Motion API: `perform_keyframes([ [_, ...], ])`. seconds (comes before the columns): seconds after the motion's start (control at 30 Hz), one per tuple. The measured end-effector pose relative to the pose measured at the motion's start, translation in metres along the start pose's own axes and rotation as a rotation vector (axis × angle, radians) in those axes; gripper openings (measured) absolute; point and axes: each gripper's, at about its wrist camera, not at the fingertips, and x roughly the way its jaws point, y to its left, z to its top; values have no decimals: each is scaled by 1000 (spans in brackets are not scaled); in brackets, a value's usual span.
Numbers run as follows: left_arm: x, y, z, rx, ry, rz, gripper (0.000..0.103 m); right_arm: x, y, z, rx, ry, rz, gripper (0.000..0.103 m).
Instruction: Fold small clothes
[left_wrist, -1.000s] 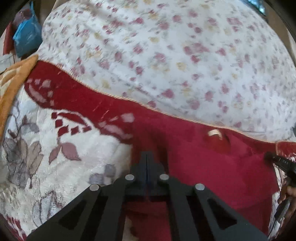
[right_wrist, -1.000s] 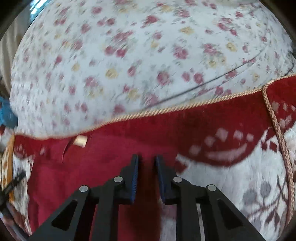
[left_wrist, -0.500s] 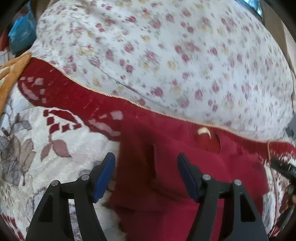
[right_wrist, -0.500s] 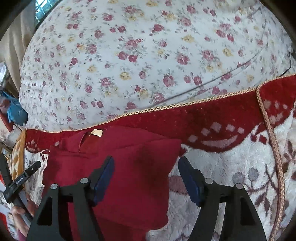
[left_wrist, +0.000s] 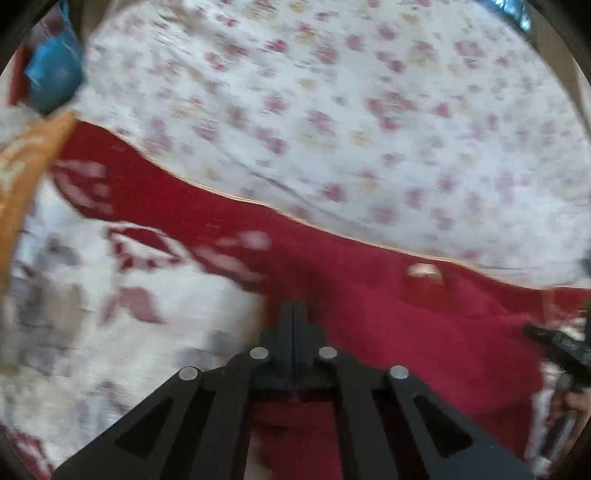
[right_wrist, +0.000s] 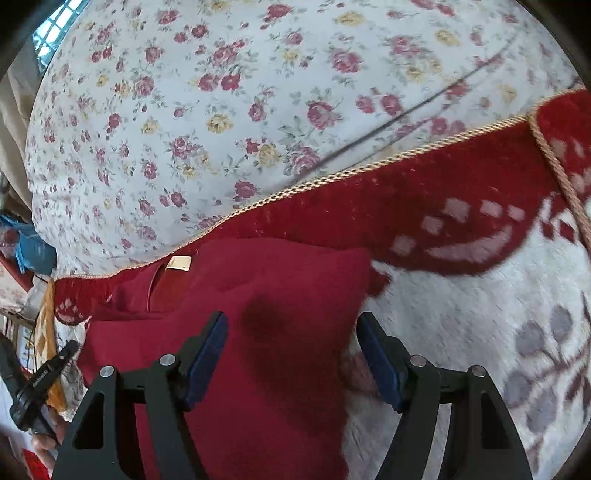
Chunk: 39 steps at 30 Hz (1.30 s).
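Right wrist view: the right hand-held gripper (right_wrist: 291, 356) hangs with its blue-padded fingers (right_wrist: 205, 354) spread wide and nothing between them, above the red garment (right_wrist: 266, 332). The garment lies on the red-and-white plush blanket (right_wrist: 461, 314), just below the blanket's gold cord edge (right_wrist: 332, 177), with its cream neck label (right_wrist: 179, 264) near that cord. Beyond the cord lies the floral sheet (right_wrist: 221, 110). The other hand-held tool shows at the garment's left side.

Left wrist view, blurred: the left hand-held gripper (left_wrist: 293, 321) has its fingers pressed together at the left edge of the red garment (left_wrist: 406, 325); whether cloth is pinched between them I cannot tell. A blue bag (left_wrist: 51, 77) sits beyond the blanket's far left corner.
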Motion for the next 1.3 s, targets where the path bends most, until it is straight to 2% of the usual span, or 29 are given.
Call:
perform_keyframes([
  [0.07, 10, 10, 0, -44, 49, -38, 0, 9, 1, 2, -56, -56, -158, 69],
  [0.1, 17, 10, -2, -56, 83, -62, 0, 13, -2, 2, -63, -57, -220, 69],
  [0.2, 18, -2, -6, -17, 98, -54, 0, -3, -8, 1, 2, -30, -152, 69],
  [0.3, 6, -8, -7, -1, 71, -63, 2, -39, 3, -3, -45, -72, -122, 69],
  [0.37, -2, -11, -8, 9, 56, -60, 18, -53, 18, -10, -118, -58, -115, 69],
  [0.43, -5, -13, -9, 10, 51, -69, 64, -54, 35, -25, -225, -10, -128, 66],
  [0.47, -4, -15, -10, 17, 52, -67, 68, -49, 41, -32, -270, 16, -149, 53],
  [0.5, 0, -19, -13, 44, 68, -51, 69, -43, 44, -40, -314, 41, -184, 46],
  [0.53, 5, -23, -16, 69, 96, -34, 69, -32, 45, -50, -352, 67, -251, 44],
  [0.57, 13, -27, -20, 90, 127, -17, 69, -26, 40, -55, -353, 78, -267, 44],
  [0.63, 26, -26, -28, 91, 172, -2, 69, -28, 30, -53, -288, 72, -237, 46],
  [0.7, 23, -15, -29, 38, 180, -45, 69, -43, 28, -52, -233, 49, -233, 47],
  [0.77, 10, -2, -28, -15, 184, -97, 69, -67, 33, -64, -211, 3, -200, 56],
  [0.83, -10, 13, -30, -28, 163, -111, 70, -85, 45, -82, -199, 5, -93, 65],
  [0.9, -30, 26, -37, -16, 130, -74, 71, -92, 59, -94, -201, 27, 30, 65],
  [0.97, -41, 34, -43, -8, 127, -65, 71, -92, 87, -114, -243, 69, 193, 68],
  [1.0, -45, 36, -45, -5, 131, -67, 71, -90, 103, -125, -282, 84, 238, 68],
  [1.07, -47, 39, -53, 9, 148, -66, 71, -87, 129, -140, -353, 95, 263, 68],
  [1.13, -48, 41, -62, 23, 166, -63, 71, -89, 148, -158, -413, 86, 236, 68],
  [1.2, -47, 38, -68, 46, 185, -62, 71, -89, 155, -169, -418, 84, 244, 69],
  [1.3, -55, 36, -77, 79, 182, -40, 71, -77, 172, -183, -421, 137, 259, 71],
])
